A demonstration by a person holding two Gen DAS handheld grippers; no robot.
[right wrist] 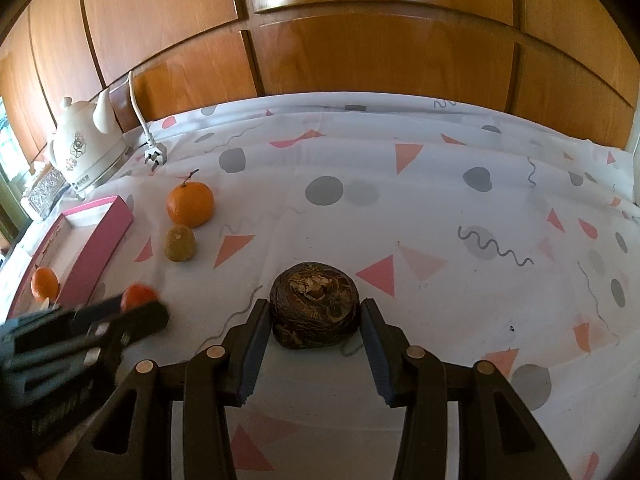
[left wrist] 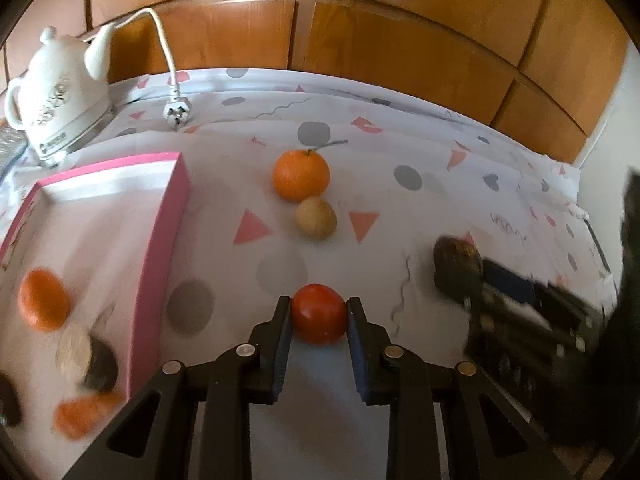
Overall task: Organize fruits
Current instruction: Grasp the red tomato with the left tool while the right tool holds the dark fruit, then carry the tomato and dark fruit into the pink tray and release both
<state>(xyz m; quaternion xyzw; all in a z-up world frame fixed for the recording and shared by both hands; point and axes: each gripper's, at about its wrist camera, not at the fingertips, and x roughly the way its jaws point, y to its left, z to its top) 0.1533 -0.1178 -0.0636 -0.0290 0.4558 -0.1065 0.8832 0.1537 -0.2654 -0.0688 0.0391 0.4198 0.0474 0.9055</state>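
My left gripper [left wrist: 319,312] is shut on a red tomato-like fruit [left wrist: 319,314], just right of the pink box [left wrist: 160,248]; it also shows in the right wrist view [right wrist: 136,308]. My right gripper [right wrist: 314,312] stands open around a dark brown fruit [right wrist: 315,310], with gaps on both sides. An orange [left wrist: 301,175] and a small yellowish kiwi-like fruit [left wrist: 316,218] lie on the cloth further back. The box holds oranges [left wrist: 43,304] and other blurred fruit.
A white kettle [left wrist: 56,92] with its cord and plug [left wrist: 176,110] stands at the back left. The patterned tablecloth [right wrist: 400,200] covers the table. A wooden cabinet [right wrist: 360,40] rises behind the table.
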